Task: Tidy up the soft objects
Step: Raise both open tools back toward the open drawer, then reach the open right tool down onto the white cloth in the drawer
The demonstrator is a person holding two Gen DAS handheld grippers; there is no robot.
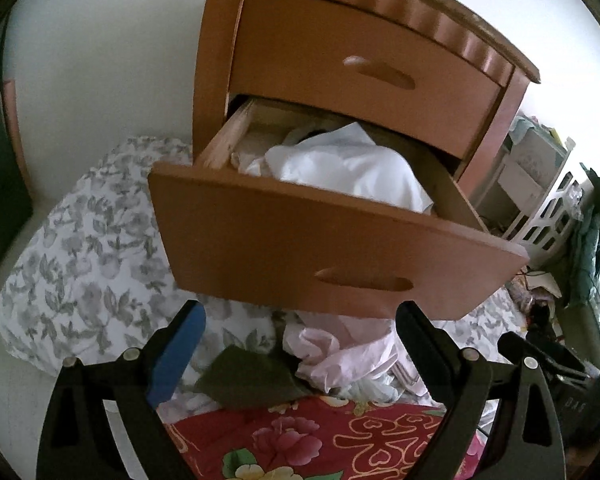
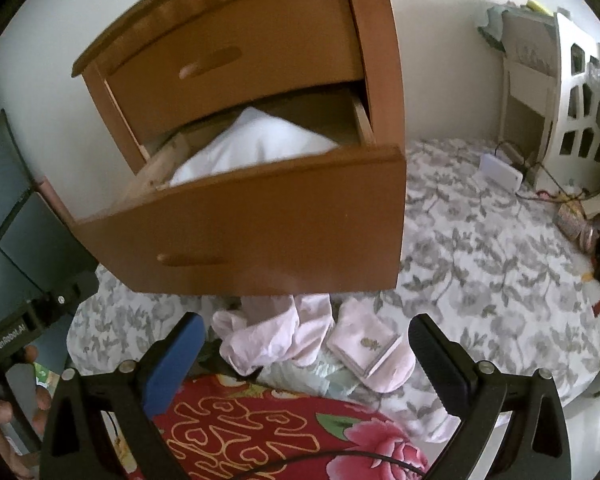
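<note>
A wooden nightstand has its lower drawer (image 1: pixel 300 248) (image 2: pixel 260 232) pulled out, with a white cloth (image 1: pixel 352 168) (image 2: pixel 252 144) bulging above its front. Below the drawer, pale pink garments (image 1: pixel 340 356) (image 2: pixel 276 340) and a folded pink piece (image 2: pixel 364 344) lie on a grey floral sheet (image 1: pixel 84 256) (image 2: pixel 480 264). A dark olive cloth (image 1: pixel 252 380) rests beside them. My left gripper (image 1: pixel 300 344) is open and holds nothing, just under the drawer front. My right gripper (image 2: pixel 306 352) also stands open and holds nothing, over the pink garments.
A red floral blanket (image 1: pixel 320 440) (image 2: pixel 284 436) lies nearest me. The closed upper drawer (image 1: pixel 360 68) (image 2: pixel 228 56) sits above. A white lattice shelf (image 2: pixel 580 112) with cables and clutter stands at the right. A hand (image 2: pixel 4 420) holding the other gripper shows at lower left.
</note>
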